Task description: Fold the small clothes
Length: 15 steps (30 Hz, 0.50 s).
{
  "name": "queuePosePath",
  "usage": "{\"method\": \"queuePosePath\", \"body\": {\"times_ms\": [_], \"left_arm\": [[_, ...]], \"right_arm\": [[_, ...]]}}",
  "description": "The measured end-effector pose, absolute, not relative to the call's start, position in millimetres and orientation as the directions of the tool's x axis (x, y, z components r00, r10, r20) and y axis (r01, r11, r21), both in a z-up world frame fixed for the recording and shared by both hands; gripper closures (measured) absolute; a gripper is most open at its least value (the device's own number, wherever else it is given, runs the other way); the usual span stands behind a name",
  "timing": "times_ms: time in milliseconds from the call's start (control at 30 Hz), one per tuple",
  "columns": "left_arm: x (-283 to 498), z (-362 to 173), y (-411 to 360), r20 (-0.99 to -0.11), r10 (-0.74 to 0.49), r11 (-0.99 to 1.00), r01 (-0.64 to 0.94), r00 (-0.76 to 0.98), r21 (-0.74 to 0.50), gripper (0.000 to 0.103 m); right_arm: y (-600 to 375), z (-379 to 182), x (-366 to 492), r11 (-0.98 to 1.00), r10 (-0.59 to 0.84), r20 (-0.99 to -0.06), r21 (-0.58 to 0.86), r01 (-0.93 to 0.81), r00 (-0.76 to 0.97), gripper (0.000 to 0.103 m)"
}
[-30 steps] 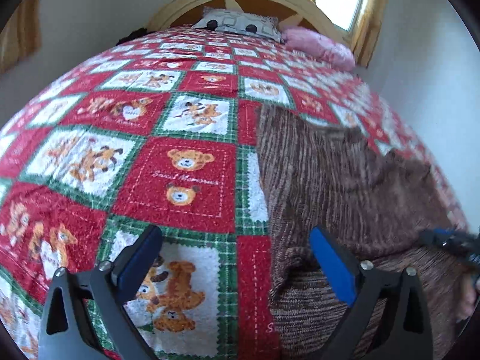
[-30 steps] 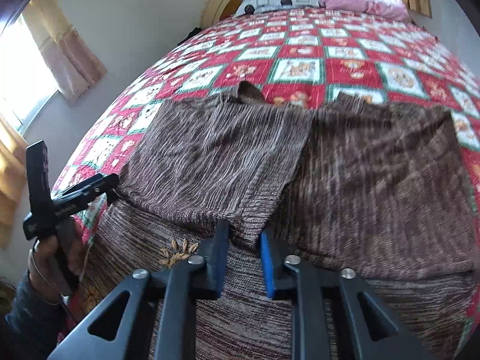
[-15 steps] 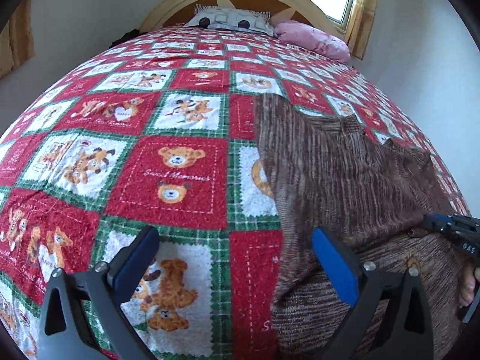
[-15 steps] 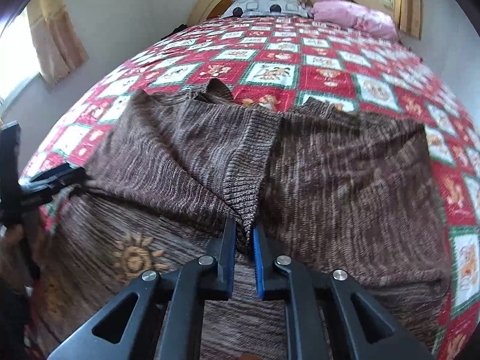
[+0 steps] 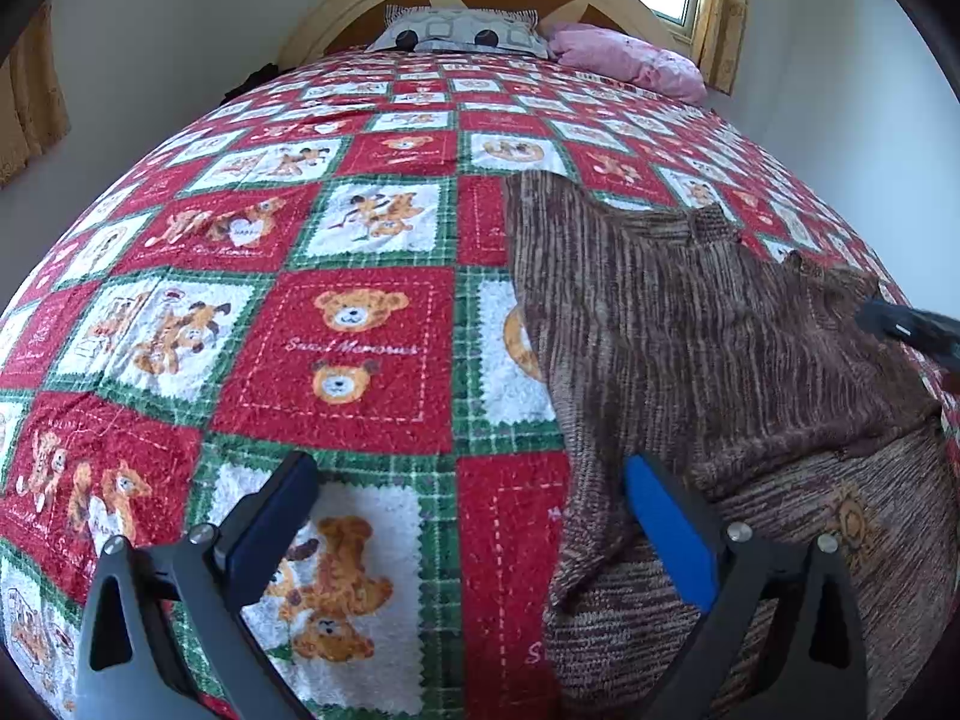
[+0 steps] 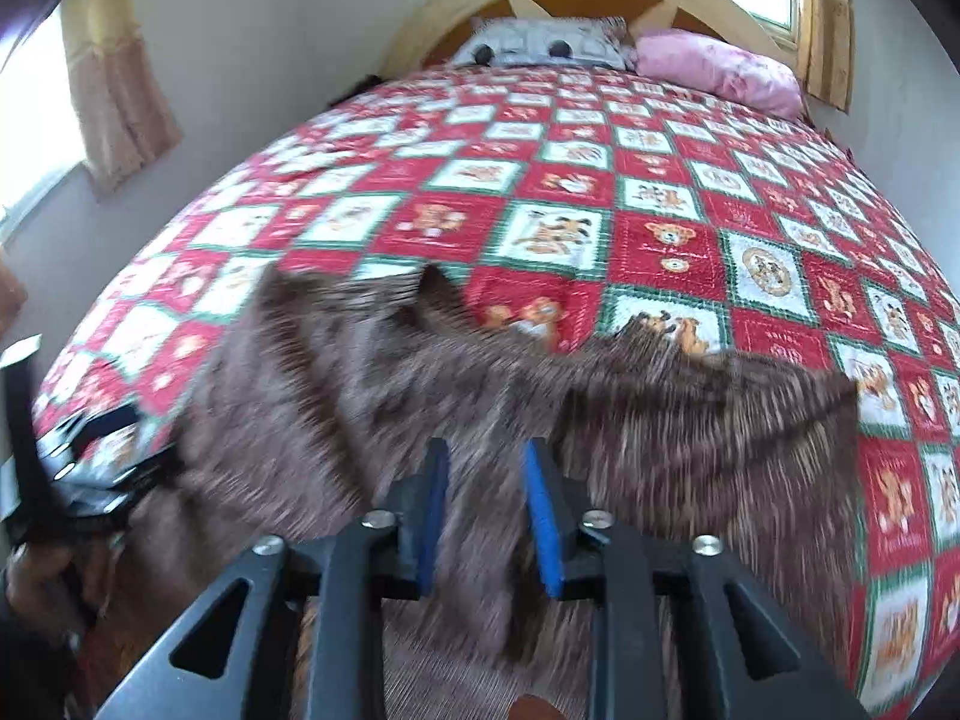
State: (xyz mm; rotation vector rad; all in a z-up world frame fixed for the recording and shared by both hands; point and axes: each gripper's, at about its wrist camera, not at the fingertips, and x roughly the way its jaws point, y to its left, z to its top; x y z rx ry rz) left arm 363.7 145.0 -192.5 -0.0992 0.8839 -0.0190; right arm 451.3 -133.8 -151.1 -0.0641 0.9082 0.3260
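with a sleeve folded in, the right gripper [image 6: 485, 513] stands parted around the brown sweater [image 5: 690, 330] low in frame, the left gripper [image 5: 471, 516] spread empty at lower left; next likely needs a hem grasp.

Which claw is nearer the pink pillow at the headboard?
Hard to call; both sit at the foot end, far from the pink pillow. Left claw straddles the sweater's left edge; right claw is over its middle.

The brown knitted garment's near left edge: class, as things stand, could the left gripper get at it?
Probably yes. The left gripper is open, and the brown knitted garment lies flat on the quilt, its edge beside the gripper's right finger. Nothing lies between them.
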Motion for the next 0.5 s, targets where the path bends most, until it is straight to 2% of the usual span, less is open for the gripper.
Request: {"method": "queuePosePath", "body": {"times_ms": [100, 133, 200, 333, 500], "left_arm": [[364.1, -193.0, 145.0, -0.771, -0.056, 0.995, -0.025, 0.634, -0.094, 0.0], [364.2, -193.2, 144.7, -0.772, -0.053, 0.996, -0.026, 0.633, -0.09, 0.0], [364.1, -193.6, 144.7, -0.773, -0.05, 0.996, -0.026, 0.632, -0.086, 0.0], [364.7, -194.5, 144.6, -0.775, -0.043, 0.997, -0.028, 0.63, -0.078, 0.0], [365.3, -194.7, 143.1, -0.777, -0.039, 0.997, -0.029, 0.629, -0.073, 0.0]], "right_arm": [[-137.5, -171.6, 480.8, 0.963, 0.22, -0.805, 0.087, -0.257, 0.551, 0.071], [-140.3, -178.0, 486.6, 0.964, 0.23, -0.811, 0.113, -0.242, 0.537, 0.076], [-140.7, -178.1, 486.2, 0.964, 0.233, -0.797, 0.115, -0.238, 0.558, 0.102], [-139.8, -168.3, 479.8, 0.976, 0.166, -0.761, 0.038, -0.213, 0.628, 0.102], [-144.0, -173.4, 484.3, 0.983, 0.116, -0.772, 0.0, -0.183, 0.625, 0.1]]}}
